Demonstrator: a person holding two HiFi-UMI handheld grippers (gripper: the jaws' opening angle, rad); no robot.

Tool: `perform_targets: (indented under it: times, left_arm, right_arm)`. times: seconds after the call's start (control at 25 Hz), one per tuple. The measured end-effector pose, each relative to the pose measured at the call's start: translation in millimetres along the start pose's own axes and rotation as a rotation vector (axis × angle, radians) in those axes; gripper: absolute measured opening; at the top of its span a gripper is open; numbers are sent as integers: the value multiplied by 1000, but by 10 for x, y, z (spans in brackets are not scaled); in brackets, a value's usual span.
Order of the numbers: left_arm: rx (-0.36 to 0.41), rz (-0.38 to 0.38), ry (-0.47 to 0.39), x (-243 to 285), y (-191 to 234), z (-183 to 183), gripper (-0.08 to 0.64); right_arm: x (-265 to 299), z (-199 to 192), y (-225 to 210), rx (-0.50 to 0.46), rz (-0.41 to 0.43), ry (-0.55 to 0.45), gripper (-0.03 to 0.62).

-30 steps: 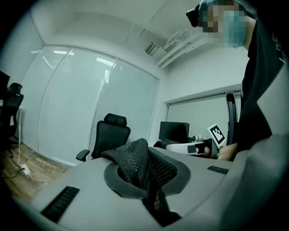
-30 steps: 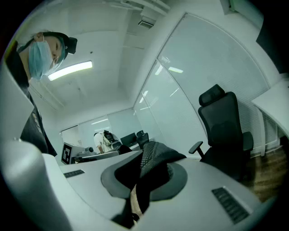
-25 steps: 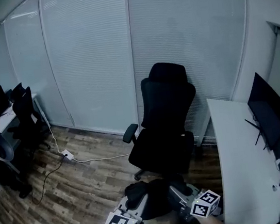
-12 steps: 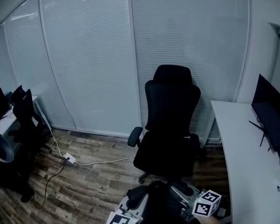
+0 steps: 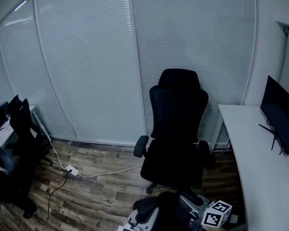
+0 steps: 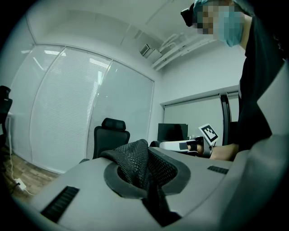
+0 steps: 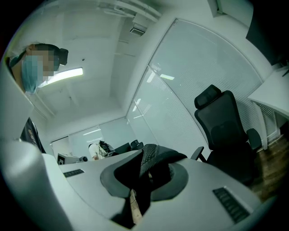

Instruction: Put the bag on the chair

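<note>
Both left gripper (image 6: 145, 191) and right gripper (image 7: 137, 189) clamp mesh straps (image 6: 135, 159) of the bag (image 5: 167, 214) before the office chair (image 5: 175, 134); we judge it soft.

Black mesh bag (image 5: 167, 216), bunched, held off the floor, just before upright black high-backed office chair (image 5: 179, 128)
</note>
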State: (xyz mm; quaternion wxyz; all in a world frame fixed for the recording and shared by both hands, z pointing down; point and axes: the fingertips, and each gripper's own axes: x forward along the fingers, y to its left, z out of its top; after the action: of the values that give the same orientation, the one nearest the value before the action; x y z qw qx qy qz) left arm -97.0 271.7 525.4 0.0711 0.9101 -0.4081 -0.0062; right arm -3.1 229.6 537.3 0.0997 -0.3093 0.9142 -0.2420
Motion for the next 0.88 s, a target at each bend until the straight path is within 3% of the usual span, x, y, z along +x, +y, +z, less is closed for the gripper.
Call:
perform_targets:
  times: [0.88]
  left_arm:
    - [24,109,-42,1566,665,419,46]
  right_arm:
    - [638,1069,-1289,-28,101,25,61]
